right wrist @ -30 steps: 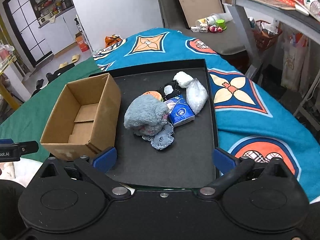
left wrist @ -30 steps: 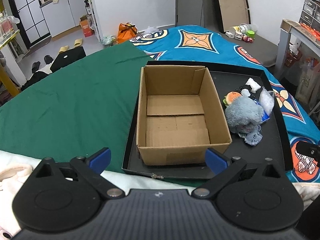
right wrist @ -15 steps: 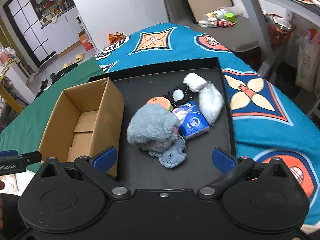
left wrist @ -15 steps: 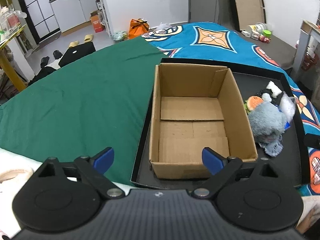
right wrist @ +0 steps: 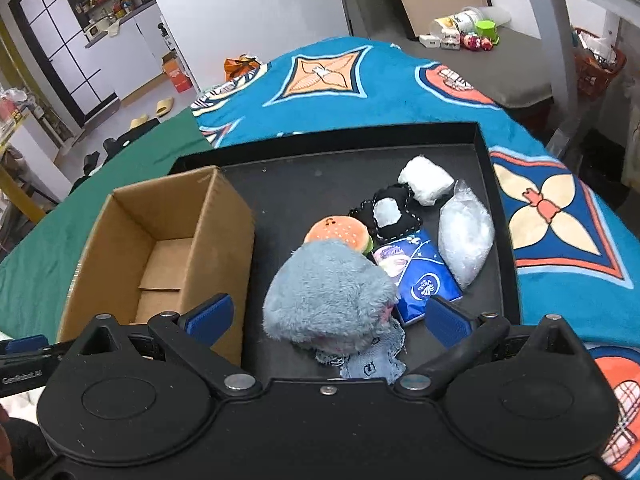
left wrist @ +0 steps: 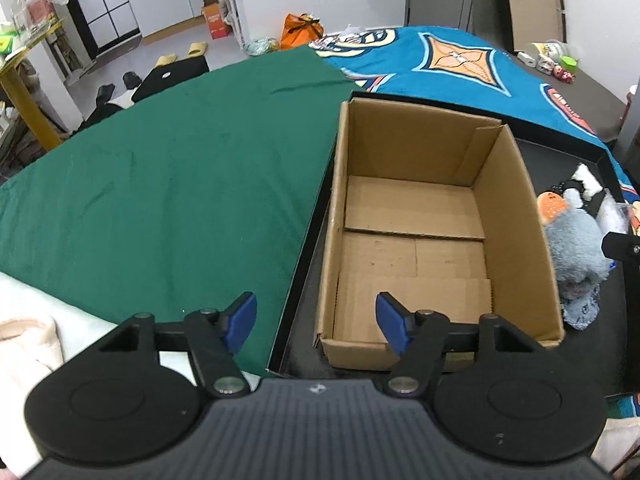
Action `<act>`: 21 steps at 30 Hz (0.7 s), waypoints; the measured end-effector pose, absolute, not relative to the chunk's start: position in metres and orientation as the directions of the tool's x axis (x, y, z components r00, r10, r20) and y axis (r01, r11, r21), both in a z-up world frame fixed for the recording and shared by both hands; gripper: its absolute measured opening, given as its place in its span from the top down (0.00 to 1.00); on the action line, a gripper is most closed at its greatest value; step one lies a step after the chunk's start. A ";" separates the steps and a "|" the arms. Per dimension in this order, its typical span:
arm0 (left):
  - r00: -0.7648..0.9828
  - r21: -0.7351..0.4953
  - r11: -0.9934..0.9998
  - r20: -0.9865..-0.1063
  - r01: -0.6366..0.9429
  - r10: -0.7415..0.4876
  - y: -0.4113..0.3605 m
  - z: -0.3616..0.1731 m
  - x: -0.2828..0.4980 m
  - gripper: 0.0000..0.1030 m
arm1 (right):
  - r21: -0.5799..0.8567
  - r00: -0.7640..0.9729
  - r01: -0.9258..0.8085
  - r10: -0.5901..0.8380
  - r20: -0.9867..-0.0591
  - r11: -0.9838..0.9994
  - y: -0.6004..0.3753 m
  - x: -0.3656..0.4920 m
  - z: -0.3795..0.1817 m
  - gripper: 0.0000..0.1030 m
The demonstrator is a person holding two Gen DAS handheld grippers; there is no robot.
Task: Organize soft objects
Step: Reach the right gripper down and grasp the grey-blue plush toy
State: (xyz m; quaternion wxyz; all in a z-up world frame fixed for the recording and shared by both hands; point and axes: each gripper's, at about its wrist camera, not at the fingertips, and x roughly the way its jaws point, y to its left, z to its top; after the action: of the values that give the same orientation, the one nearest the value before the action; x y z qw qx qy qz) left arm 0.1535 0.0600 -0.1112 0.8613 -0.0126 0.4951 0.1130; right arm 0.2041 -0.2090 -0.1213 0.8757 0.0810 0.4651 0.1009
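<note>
An empty cardboard box (left wrist: pixel 416 216) (right wrist: pixel 160 248) stands on the left of a black tray (right wrist: pixel 320 168). Right of it lie a grey plush toy (right wrist: pixel 332 292) (left wrist: pixel 572 248), a burger plush (right wrist: pixel 340 232), a black pouch (right wrist: pixel 388 216), a blue tissue pack (right wrist: pixel 420 280), a clear bag (right wrist: pixel 464 240) and a white wad (right wrist: pixel 426 178). My right gripper (right wrist: pixel 328 316) is open, its fingers either side of the grey plush. My left gripper (left wrist: pixel 316 320) is open and empty at the box's near left corner.
The tray sits on a bed with a green cloth (left wrist: pixel 160 184) on the left and a blue patterned blanket (right wrist: pixel 380 80) behind and right. A pale towel (left wrist: pixel 24 344) lies near left. A grey table (right wrist: pixel 560 20) stands at the right.
My right gripper has moved forward and down until its fingers flank the grey plush. My left gripper has shifted left, so the box now sits right of centre, and its fingers stand closer together.
</note>
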 end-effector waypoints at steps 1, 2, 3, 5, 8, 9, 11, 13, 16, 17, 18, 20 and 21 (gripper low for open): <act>0.477 0.092 0.974 -0.859 -0.208 0.183 0.061 -0.114 0.155 0.40 | 0.238 0.543 -0.094 0.251 -0.802 0.967 -0.209 0.206 -0.126 0.00; 0.470 0.097 0.973 -0.863 -0.209 0.187 0.061 -0.117 0.156 0.41 | 0.245 0.537 -0.088 0.253 -0.805 0.966 -0.208 0.207 -0.131 0.00; 0.461 0.103 0.972 -0.866 -0.211 0.192 0.061 -0.120 0.158 0.42 | 0.249 0.534 -0.084 0.255 -0.806 0.965 -0.207 0.208 -0.134 0.00; 0.451 0.116 0.970 -0.869 -0.213 0.203 0.061 -0.124 0.161 0.44 | 0.255 0.534 -0.080 0.257 -0.805 0.964 -0.206 0.208 -0.140 0.00; 0.437 0.132 0.966 -0.872 -0.221 0.219 0.060 -0.129 0.166 0.50 | 0.248 0.541 -0.079 0.250 -0.803 0.966 -0.204 0.210 -0.144 0.00; 0.434 0.132 0.966 -0.873 -0.224 0.220 0.060 -0.131 0.167 0.52 | 0.247 0.545 -0.076 0.248 -0.801 0.966 -0.204 0.210 -0.145 0.00; 0.425 0.137 0.964 -0.877 -0.229 0.225 0.059 -0.135 0.171 0.56 | 0.254 0.547 -0.073 0.252 -0.798 0.964 -0.204 0.213 -0.149 0.00; 0.418 0.134 0.963 -0.880 -0.235 0.225 0.058 -0.139 0.173 0.66 | 0.257 0.553 -0.076 0.255 -0.793 0.963 -0.203 0.215 -0.152 0.00; 0.421 0.110 0.959 -0.881 -0.260 0.215 0.060 -0.141 0.175 0.79 | 0.244 0.562 -0.089 0.251 -0.788 0.966 -0.201 0.217 -0.154 0.00; 0.424 0.105 0.958 -0.880 -0.266 0.215 0.061 -0.141 0.176 0.81 | 0.244 0.566 -0.094 0.253 -0.784 0.965 -0.200 0.217 -0.155 0.00; 0.425 0.106 0.957 -0.879 -0.270 0.217 0.061 -0.140 0.176 0.84 | 0.247 0.570 -0.098 0.258 -0.780 0.964 -0.200 0.217 -0.155 0.00; 0.428 0.115 0.955 -0.875 -0.273 0.228 0.059 -0.138 0.178 0.84 | 0.248 0.573 -0.106 0.263 -0.776 0.963 -0.199 0.216 -0.156 0.00; 0.428 0.117 0.954 -0.874 -0.275 0.231 0.058 -0.138 0.179 0.84 | 0.243 0.575 -0.110 0.261 -0.776 0.964 -0.198 0.216 -0.156 0.00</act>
State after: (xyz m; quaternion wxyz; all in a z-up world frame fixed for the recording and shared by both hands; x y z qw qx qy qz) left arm 0.1790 0.0585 -0.1379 0.8446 -0.0214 0.5136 0.1496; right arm 0.2164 -0.1978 -0.1557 0.8834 0.0841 0.4490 0.1047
